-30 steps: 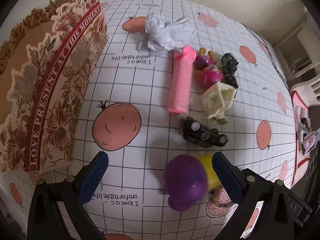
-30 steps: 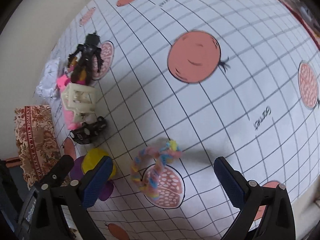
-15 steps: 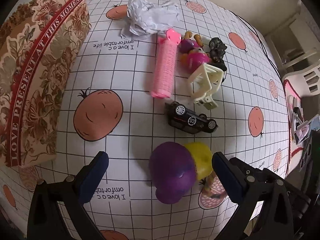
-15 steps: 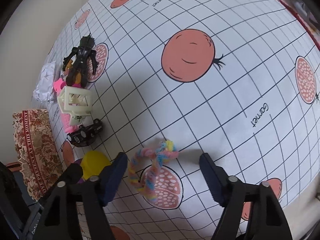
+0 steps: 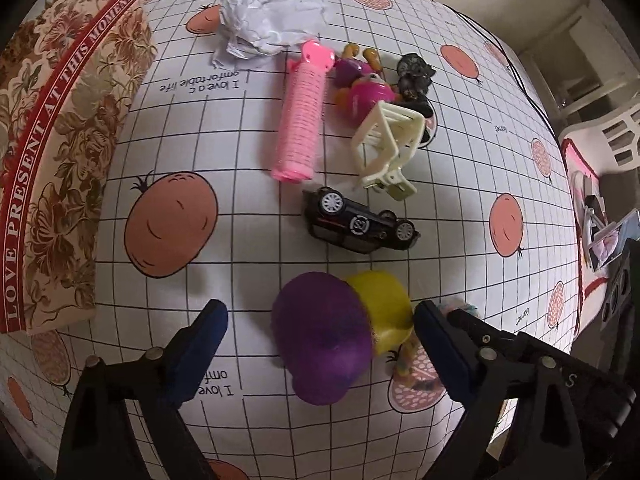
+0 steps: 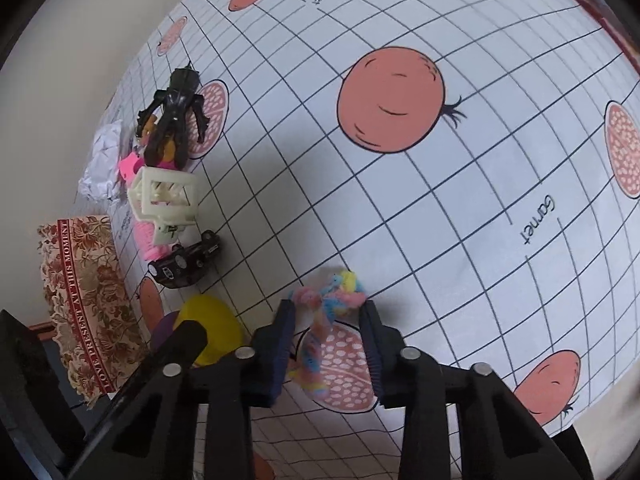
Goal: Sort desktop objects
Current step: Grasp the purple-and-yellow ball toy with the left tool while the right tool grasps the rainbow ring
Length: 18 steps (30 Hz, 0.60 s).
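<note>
**Readable text on the box, the tablecloth and the toy car**

The brown floral cardboard box (image 5: 60, 152) carries a red band with white capitals reading "LOVE PRESENT AT THIS MOMENT". The white grid-patterned tablecloth with orange fruit prints (image 5: 200, 152) bears the printed words "I love a comfortable life", seen upside down, and the word "Garnet" (image 6: 538, 220). The black toy car (image 5: 358, 226) shows a round emblem, its number too small to read.

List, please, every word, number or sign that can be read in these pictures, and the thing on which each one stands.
"LOVE PRESENT AT THIS MOMENT": red band of the floral box.
"I love a c / omfortable life": tablecloth, printed twice, one partly hidden.
"Garnet": tablecloth, beside pomegranate prints.
Round emblem on the black toy car: too small to read.
</note>
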{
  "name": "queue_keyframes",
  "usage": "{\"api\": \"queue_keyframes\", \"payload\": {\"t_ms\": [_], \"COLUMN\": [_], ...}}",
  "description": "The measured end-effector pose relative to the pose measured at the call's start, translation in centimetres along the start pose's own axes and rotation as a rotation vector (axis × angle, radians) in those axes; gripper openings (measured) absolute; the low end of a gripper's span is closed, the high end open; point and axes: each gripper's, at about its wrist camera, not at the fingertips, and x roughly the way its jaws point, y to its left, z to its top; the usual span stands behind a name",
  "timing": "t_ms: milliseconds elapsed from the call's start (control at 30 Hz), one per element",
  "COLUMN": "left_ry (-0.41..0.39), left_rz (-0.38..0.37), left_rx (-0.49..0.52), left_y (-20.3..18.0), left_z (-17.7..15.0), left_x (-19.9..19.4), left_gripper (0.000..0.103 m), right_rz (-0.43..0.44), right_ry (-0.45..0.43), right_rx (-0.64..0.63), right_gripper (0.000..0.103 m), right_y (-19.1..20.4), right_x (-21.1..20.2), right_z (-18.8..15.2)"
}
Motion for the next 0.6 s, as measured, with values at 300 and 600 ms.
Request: {"api": "queue_keyframes", "payload": {"t_ms": [300,600], "left_ry": [0.023,0.016], "left_rz": [-0.002,-0.006], "left_rx": [0.015,0.015], "left_y": [-0.2,0.1], "left_z": [-0.4,-0.4], "left_x": [0.4,0.0], "left_gripper": [0.082,0.074], "right_rz": [0.038,0.062], "right_ry": [0.003,0.013], "right_rx": [0.005,-0.002], "right_gripper": [0.02,0.014], "right_y": [-0.7,0.2], "right_x": [0.2,0.1], "right_z": [-1.1,0.2]}}
